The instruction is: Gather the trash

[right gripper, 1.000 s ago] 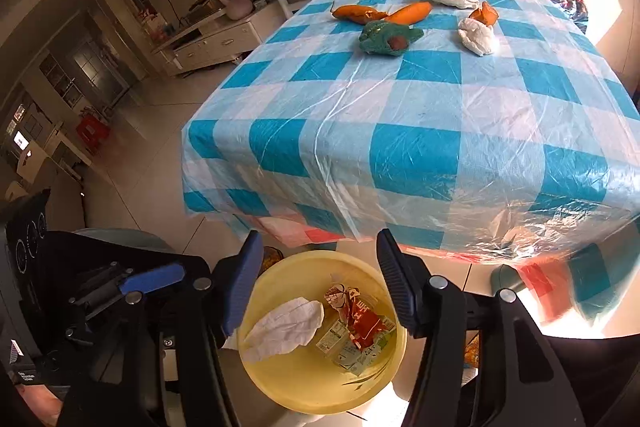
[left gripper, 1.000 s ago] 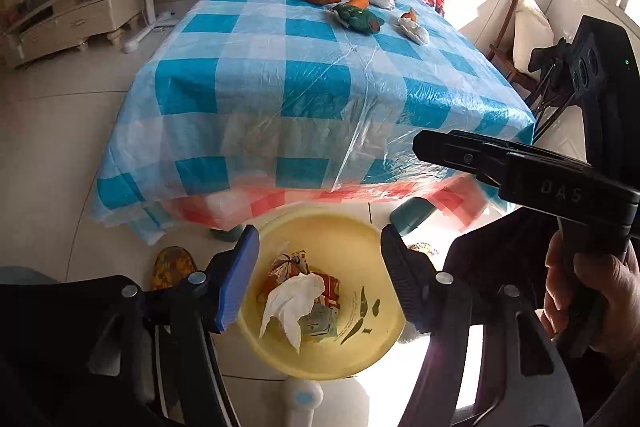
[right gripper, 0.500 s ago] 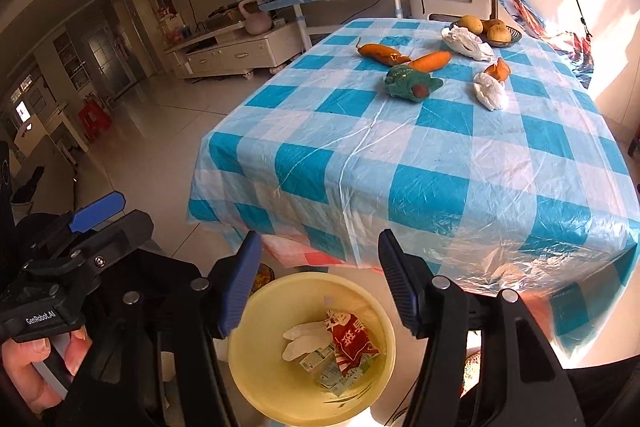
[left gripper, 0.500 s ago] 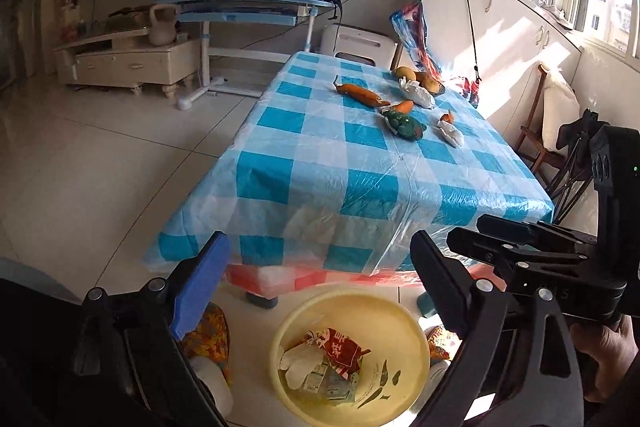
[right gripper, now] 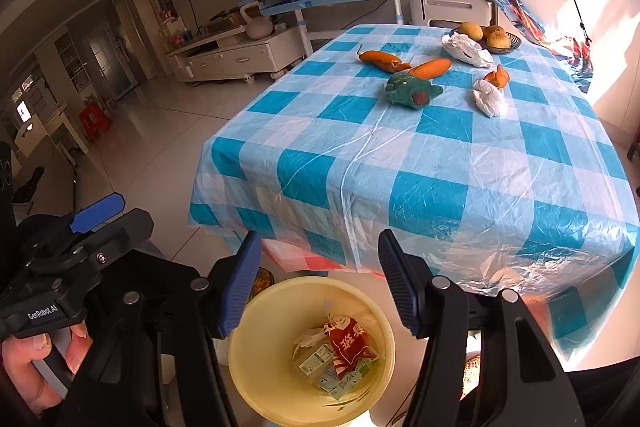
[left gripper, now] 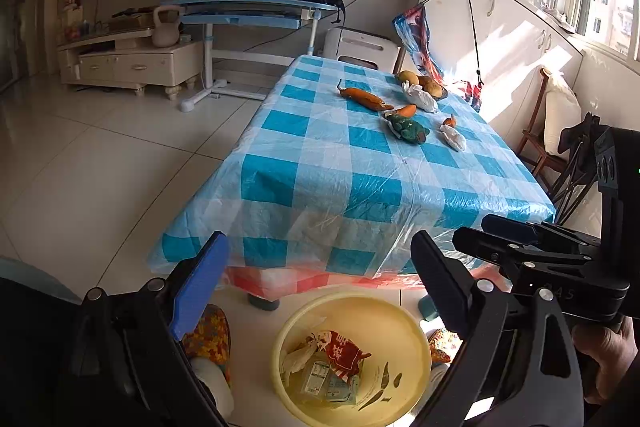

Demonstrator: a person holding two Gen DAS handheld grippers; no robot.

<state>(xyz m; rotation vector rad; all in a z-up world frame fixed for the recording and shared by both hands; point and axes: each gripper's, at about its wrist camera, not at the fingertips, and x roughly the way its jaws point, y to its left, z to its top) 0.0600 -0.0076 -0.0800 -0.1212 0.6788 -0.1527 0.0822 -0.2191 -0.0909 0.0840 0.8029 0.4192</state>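
Note:
A yellow bin (left gripper: pixel 400 319) stands on the floor at the table's near edge and holds a red wrapper (left gripper: pixel 340 349), a small carton and white tissue; it also shows in the right wrist view (right gripper: pixel 264 339). My left gripper (left gripper: pixel 320 267) is open and empty above the bin. My right gripper (right gripper: pixel 320 259) is open and empty above it too. On the blue checked table (right gripper: pixel 440 187) lie two crumpled white tissues (right gripper: pixel 488 99) (right gripper: pixel 466 49), a green wrapper (right gripper: pixel 412 89) and orange peel (right gripper: pixel 498 75).
Two carrots (right gripper: pixel 404 65) and a bowl of fruit (right gripper: pixel 492 37) sit at the table's far end. A blue desk (left gripper: pixel 248 11) and a low cabinet (left gripper: pixel 128 67) stand beyond. A wooden chair (left gripper: pixel 548 131) is at the right. Patterned slippers (left gripper: pixel 208 331) are beside the bin.
Both grippers have risen and drawn back from the bin, tilting up toward the table. The white tissue now lies lower in the bin among the wrappers.

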